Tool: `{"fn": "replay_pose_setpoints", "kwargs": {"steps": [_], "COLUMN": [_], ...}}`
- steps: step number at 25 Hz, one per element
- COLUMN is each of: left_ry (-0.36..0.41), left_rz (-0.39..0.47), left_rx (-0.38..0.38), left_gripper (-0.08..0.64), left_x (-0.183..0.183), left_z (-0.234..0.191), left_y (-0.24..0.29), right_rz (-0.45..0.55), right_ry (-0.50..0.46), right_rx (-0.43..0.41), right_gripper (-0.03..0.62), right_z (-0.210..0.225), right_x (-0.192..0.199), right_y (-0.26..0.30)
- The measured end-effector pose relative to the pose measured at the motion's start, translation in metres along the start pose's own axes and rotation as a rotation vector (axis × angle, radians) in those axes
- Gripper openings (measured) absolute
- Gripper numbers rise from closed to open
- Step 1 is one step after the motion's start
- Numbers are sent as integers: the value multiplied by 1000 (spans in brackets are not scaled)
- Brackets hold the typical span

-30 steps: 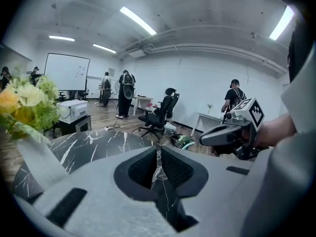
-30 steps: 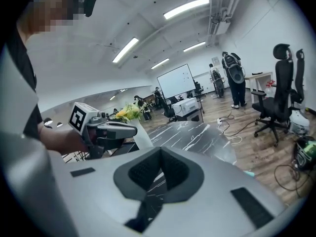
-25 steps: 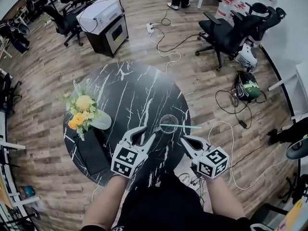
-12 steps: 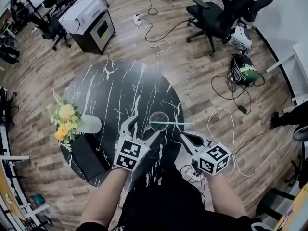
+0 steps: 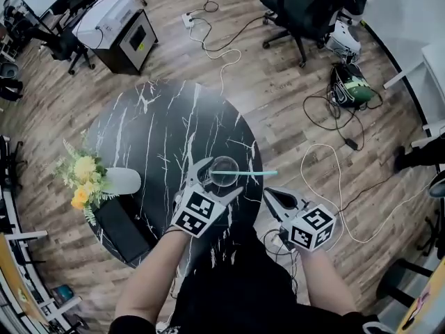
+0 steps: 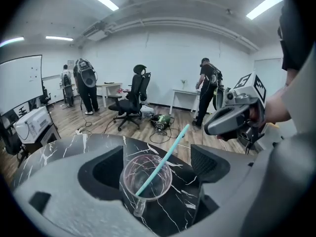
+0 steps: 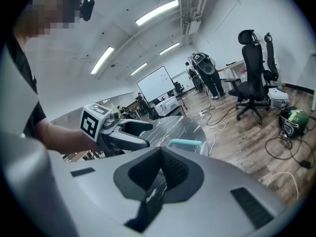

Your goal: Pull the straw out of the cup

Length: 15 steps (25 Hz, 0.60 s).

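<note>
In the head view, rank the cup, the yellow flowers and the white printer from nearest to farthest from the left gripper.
From the left gripper, whose jaws have just been opening:
1. Cup, between its jaws.
2. Yellow flowers, at the table's left edge.
3. White printer, beyond the table, upper left.

A plain black top [image 5: 236, 294] fills the bottom of the head view, dark right across the chest. Short sleeves on this one: the left sleeve [image 7: 19, 68] is black, and the right sleeve [image 6: 295, 28] is the same cloth. Out of them come the left forearm [image 5: 149, 284] and right forearm [image 5: 321, 287], bare, and the left hand [image 7: 69, 135] and right hand [image 6: 262, 115] are bare too. Up top, a small rounded black camera [image 7: 88, 8] sits on the head.
</note>
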<state>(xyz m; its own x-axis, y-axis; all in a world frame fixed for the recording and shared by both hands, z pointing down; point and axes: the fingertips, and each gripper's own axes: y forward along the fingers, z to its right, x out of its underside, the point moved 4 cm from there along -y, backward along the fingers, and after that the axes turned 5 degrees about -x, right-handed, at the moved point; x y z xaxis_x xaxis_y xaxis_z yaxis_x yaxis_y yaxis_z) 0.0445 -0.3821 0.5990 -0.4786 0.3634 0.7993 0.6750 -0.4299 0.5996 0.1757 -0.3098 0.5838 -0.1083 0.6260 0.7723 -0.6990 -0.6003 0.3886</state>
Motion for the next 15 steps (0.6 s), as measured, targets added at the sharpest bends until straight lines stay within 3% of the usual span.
{"fn": "replay_pose_setpoints", "kwargs": {"steps": [4,7,15], "left_ry": [39,76,136], "left_rz": [-40,-58,-115], "left_rx": [18,23,26], "left_gripper": [419,340,245], "left_x": [10,16,23], "left_z": [7,13,15], "left_y": [15,24,43], "right_rz": [12,15,33], "right_ry": [22,40,76], "right_rx": [14,27,53], "right_gripper": [6,6,6], "right_z": [5,10,18], "right_x": [7,15,24], "right_y": [-3,-7,-17]}}
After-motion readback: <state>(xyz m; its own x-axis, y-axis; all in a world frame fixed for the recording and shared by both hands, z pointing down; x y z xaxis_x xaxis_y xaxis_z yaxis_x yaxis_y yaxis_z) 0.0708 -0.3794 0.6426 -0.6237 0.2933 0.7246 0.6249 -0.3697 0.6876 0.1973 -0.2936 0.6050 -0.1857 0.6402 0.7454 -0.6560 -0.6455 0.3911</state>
